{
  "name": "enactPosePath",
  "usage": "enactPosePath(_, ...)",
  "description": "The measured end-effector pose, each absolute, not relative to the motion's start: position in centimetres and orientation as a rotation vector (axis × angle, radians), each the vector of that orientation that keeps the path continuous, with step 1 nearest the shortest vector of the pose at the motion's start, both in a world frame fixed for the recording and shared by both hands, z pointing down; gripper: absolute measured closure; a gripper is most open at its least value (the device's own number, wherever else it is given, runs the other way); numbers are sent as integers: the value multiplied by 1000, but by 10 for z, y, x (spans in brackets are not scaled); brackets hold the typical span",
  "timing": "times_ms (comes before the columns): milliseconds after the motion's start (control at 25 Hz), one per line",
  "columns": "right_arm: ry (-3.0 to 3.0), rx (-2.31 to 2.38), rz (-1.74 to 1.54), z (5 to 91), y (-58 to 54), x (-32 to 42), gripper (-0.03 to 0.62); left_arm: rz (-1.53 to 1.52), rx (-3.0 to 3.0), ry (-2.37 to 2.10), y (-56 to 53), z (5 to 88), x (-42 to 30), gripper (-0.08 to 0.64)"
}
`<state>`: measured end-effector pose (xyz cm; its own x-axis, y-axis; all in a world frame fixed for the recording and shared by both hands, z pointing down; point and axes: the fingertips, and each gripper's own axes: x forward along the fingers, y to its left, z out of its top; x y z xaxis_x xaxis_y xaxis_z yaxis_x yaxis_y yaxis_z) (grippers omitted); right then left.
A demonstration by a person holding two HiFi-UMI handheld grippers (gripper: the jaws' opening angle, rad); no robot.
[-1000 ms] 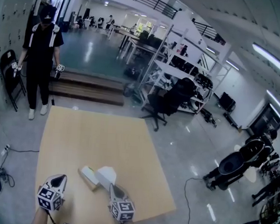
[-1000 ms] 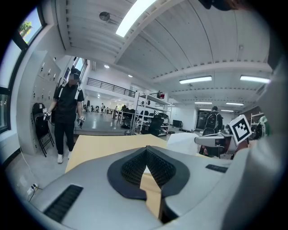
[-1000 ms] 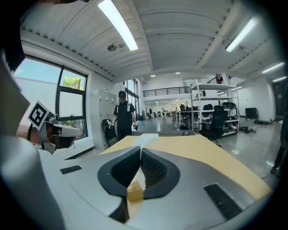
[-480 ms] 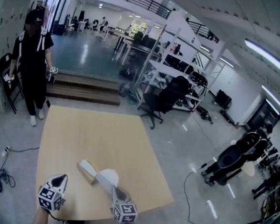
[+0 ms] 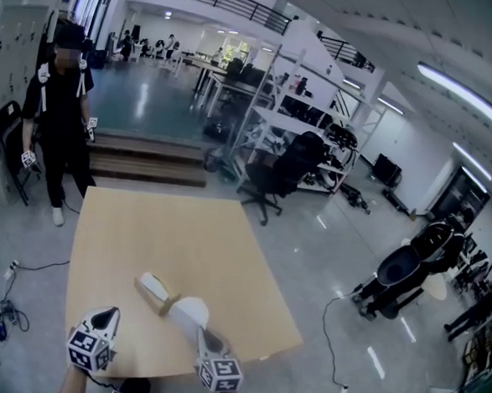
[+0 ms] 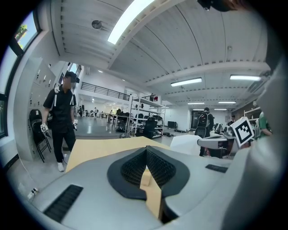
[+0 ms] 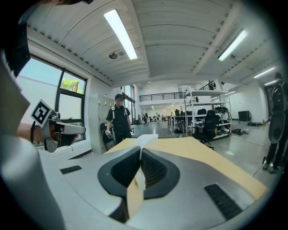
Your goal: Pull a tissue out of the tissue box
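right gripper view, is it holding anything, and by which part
The right gripper is shut on the tissue, pinching its near edge; the rest sticks out past the jaws.

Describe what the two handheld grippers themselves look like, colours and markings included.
The two are alike. The left gripper and right gripper are smooth and light grey, tapering to two jaws lined with black, finely textured pads. Dark slotted grilles are set into the casing. Each carries a white cube printed with black square markers at its rear.
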<state>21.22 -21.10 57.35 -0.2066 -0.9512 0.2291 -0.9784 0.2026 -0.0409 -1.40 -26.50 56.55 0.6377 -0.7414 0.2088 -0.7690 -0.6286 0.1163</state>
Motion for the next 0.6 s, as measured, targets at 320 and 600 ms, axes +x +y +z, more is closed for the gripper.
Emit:
enactPosePath(320,-2326,1892,274,571,-190,207,587,200,2682,-1238,-245,559,-16,552)
enactPosePath(600,-2323,1897,276,570,-173,210,588,198,2688,-1239,-231,555,-15,552)
